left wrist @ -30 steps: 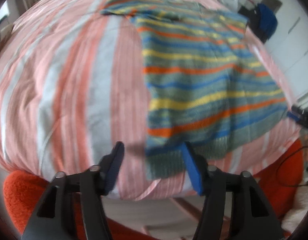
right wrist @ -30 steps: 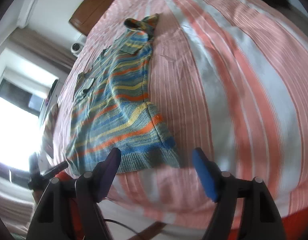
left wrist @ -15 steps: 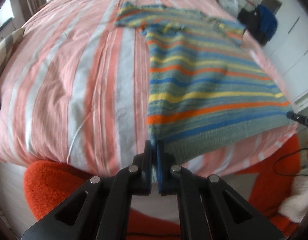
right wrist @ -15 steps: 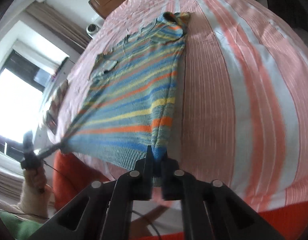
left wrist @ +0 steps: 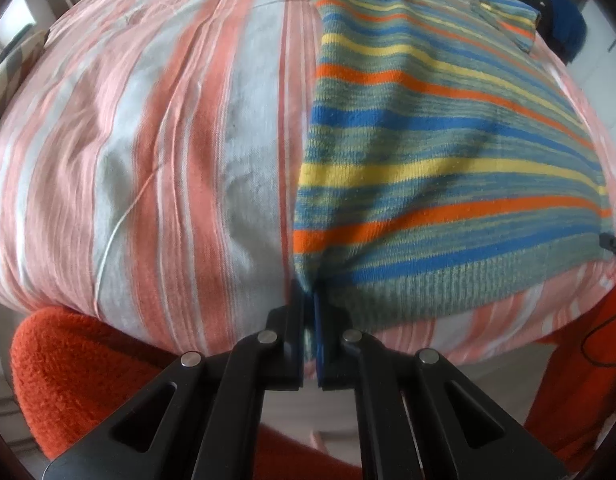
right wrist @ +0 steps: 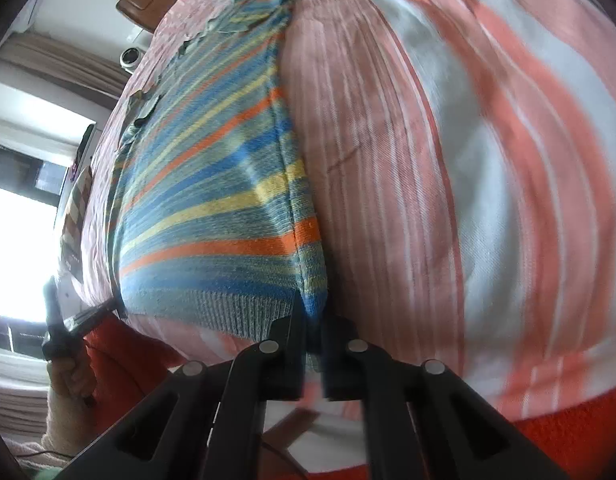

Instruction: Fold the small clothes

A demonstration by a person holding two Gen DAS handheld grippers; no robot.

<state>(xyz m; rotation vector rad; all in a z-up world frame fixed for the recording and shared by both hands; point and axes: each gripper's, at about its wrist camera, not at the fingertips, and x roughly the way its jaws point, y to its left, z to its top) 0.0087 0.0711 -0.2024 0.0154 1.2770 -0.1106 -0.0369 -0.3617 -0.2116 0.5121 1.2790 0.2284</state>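
Note:
A small knitted sweater [left wrist: 435, 160] with blue, yellow, orange and grey-green stripes lies spread on a bed, its ribbed hem toward me and its sleeves at the far end. My left gripper [left wrist: 309, 304] is shut on the hem's left corner. In the right wrist view the same sweater [right wrist: 212, 208] stretches away to the left, and my right gripper [right wrist: 313, 320] is shut on the hem's right corner. The fabric between the two corners is pulled taut. The pads themselves are mostly hidden by the pinched cloth.
The bed cover [left wrist: 168, 152] is pink, orange and white striped and bulges at its near edge. An orange fleece blanket [left wrist: 80, 364] hangs below it. In the right wrist view a hand [right wrist: 68, 376] holds the other gripper at left, beside a bright window [right wrist: 16, 248].
Both grippers were open over the hem corners, then shut on them. Since then both have sunk closer to the bed, still holding the corners.

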